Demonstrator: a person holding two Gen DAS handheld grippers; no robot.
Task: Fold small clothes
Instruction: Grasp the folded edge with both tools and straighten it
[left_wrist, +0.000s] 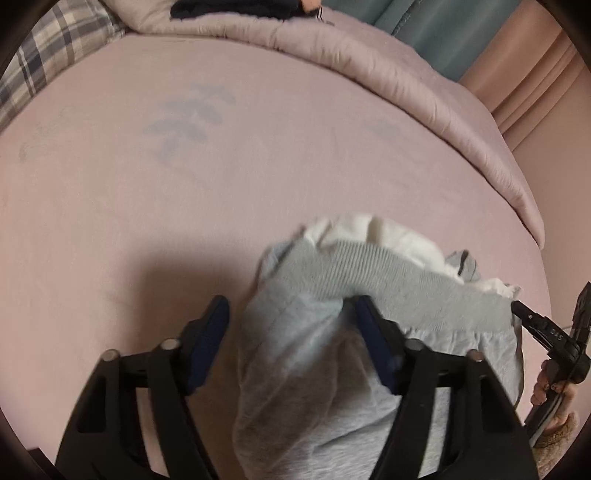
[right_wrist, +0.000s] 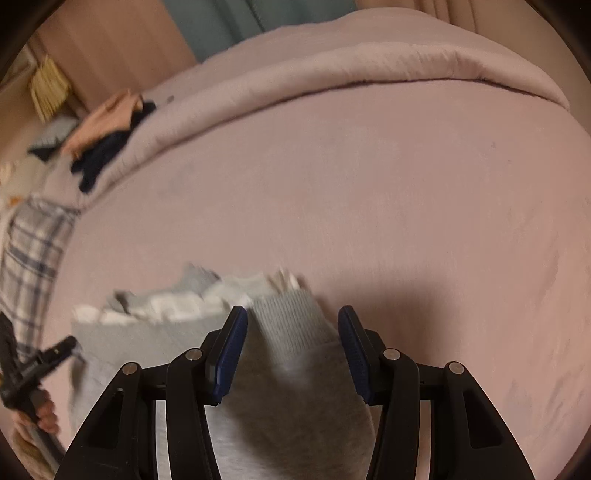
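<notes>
Left gripper (left_wrist: 291, 314) and right gripper (right_wrist: 291, 325) jaws parted, apparently loose around grey ribbed-waistband cotton garment (left_wrist: 332, 332); pink bedsheet (left_wrist: 258, 166) toward 12 o'clock.

Dim, warm indoor light on both my wrist cams, kinda murky

Heavy fisheye bend and black corners on both; soft shadow patches fall on the pink sheet (left_wrist: 295, 166) beside each gripper; the grey garment (right_wrist: 288, 369) and white edges are smeared with motion blur; no glare I can see; far background's soft.
</notes>
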